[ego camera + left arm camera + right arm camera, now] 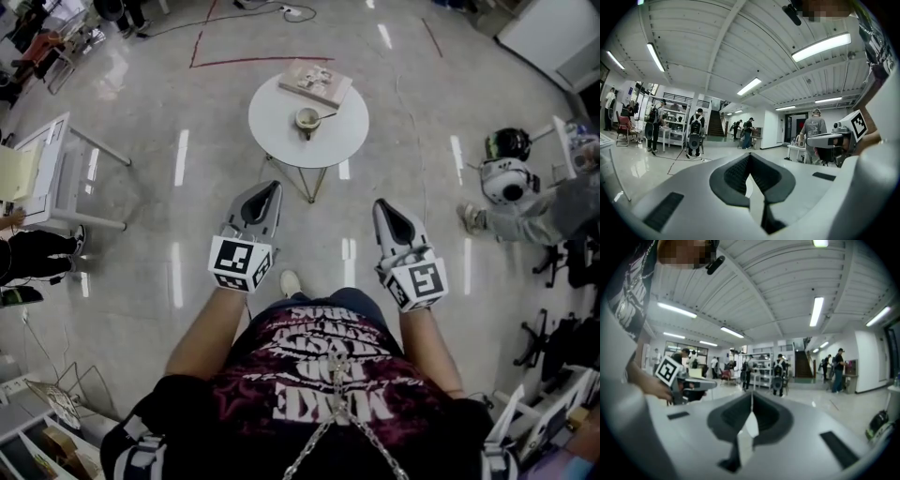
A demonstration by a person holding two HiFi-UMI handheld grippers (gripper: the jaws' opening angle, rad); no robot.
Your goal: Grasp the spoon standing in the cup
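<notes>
Closest to the lens in the head view is the person's dark T-shirt with pink print [319,394]. Ahead of it the left gripper [274,187] and the right gripper [382,204] are held side by side, both aimed at the round white table [281,131], which stands well apart from them. At the table's middle sits the small pale cup [307,118]. The thin spoon [324,116] leans in it with its handle out to the right, so I judge the right gripper is better placed for it. A flat pale book [315,82] lies behind the cup.

From the left gripper view, its 2 jaws meet at the tips with nothing between them.

From the right gripper view, the jaws are also closed and empty, so they must open before any grasp.
</notes>
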